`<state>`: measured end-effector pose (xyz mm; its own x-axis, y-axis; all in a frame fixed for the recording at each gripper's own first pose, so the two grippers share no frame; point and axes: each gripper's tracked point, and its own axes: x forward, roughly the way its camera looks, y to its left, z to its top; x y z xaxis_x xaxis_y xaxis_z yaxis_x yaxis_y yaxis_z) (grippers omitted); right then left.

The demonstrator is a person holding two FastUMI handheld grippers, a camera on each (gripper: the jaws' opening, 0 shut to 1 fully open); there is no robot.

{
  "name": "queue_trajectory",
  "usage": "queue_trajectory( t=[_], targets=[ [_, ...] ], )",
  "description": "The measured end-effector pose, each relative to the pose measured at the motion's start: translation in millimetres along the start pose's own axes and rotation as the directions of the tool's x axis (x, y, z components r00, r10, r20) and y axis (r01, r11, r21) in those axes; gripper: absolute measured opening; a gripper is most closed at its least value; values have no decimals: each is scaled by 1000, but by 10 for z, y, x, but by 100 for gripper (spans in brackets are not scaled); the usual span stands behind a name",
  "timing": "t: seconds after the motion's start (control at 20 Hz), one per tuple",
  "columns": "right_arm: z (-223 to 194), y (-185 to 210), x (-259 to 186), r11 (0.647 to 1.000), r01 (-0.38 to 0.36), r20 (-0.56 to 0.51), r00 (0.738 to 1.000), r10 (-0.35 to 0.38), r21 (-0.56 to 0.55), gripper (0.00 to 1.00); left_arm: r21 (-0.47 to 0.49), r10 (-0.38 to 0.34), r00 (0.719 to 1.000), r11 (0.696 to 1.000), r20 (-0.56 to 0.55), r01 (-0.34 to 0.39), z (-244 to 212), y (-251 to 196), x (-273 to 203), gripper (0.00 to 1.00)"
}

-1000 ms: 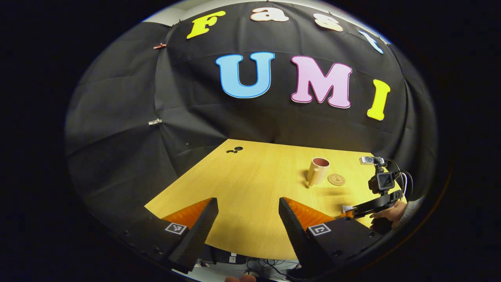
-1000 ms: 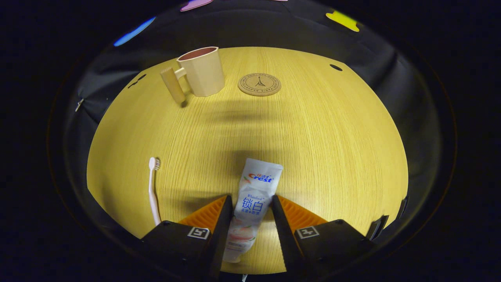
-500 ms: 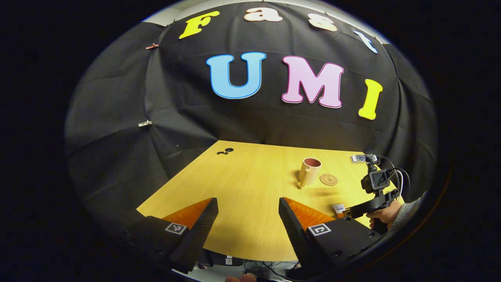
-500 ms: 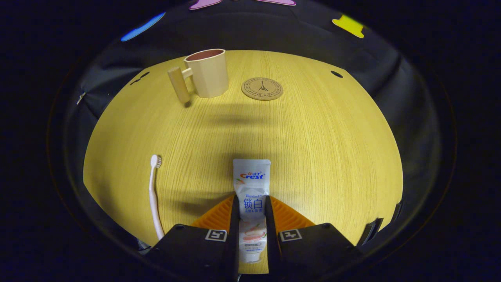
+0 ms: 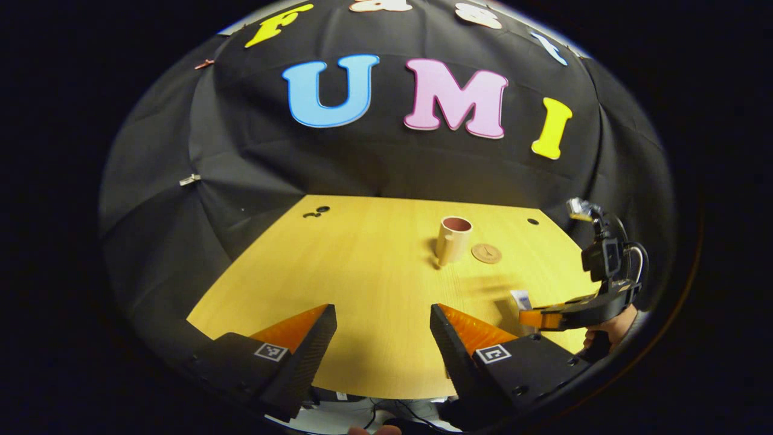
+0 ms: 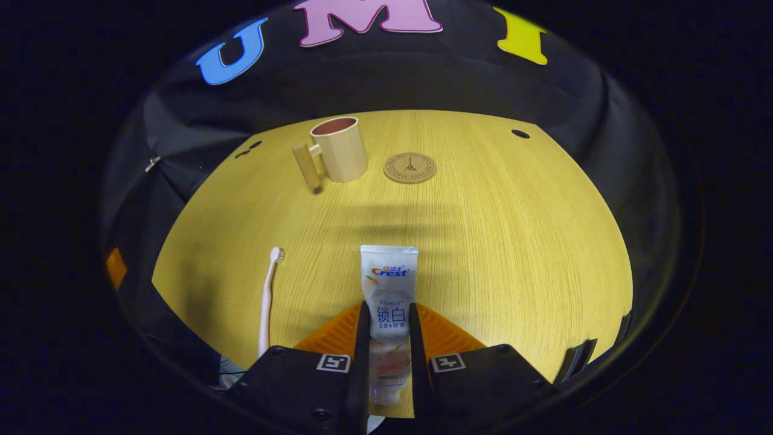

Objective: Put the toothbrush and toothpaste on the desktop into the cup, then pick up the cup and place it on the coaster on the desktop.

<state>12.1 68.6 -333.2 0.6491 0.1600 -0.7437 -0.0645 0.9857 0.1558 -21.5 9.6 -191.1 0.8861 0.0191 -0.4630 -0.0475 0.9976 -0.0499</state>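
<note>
Your wooden desktop [image 6: 513,241] spreads broad and yellow under both cameras, backed by the booth's black cloth wall [image 5: 181,151], and near its far edge the cup [image 6: 341,150] stands upright with its mouth open and its block handle turned toward your left side in the right gripper view. Just beside the cup on its right, close but not touching, the round coaster [image 6: 410,167] lies flat with nothing on it. Your left gripper [image 5: 382,338] hangs over the near left part of the desktop with its fingers spread wide and nothing between them; in its view the cup [image 5: 453,238] and coaster [image 5: 486,253] sit well ahead and to the right. Your right gripper [image 6: 386,338] has both fingers closed against the sides of the toothpaste [image 6: 388,290], gripping the tube around its lower half, with the flat crimped end pointing forward toward the cup and the cap end back between the fingers. From the left gripper view you can see that right gripper [image 5: 534,317] at the far right, held by your hand [image 5: 610,329], with the white end of the toothpaste [image 5: 520,299] poking up out of it. The toothbrush [image 6: 269,299] lies flat on the desktop to the left of the toothpaste, apart from it, bristle head pointing away from you.
</note>
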Motion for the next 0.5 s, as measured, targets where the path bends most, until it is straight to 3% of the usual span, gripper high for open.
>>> queue_trajectory(
  t=[0.2, 0.45, 0.5],
  targets=[
    [134, -78, -160, 999, -35, 43, 998, 35, -7, 33, 8, -63, 994, 998, -84, 64, -196, -334, 296, 97],
    [240, -202, -277, 997, -68, 66, 996, 67, 19, 33, -8, -89, 980, 996, -180, 89, -496, -634, 663, 97],
    [259, -236, -284, 997, -73, 71, 995, 72, 19, 27, -3, -85, 977, 996, -195, 86, -554, -661, 737, 97]
  ],
)
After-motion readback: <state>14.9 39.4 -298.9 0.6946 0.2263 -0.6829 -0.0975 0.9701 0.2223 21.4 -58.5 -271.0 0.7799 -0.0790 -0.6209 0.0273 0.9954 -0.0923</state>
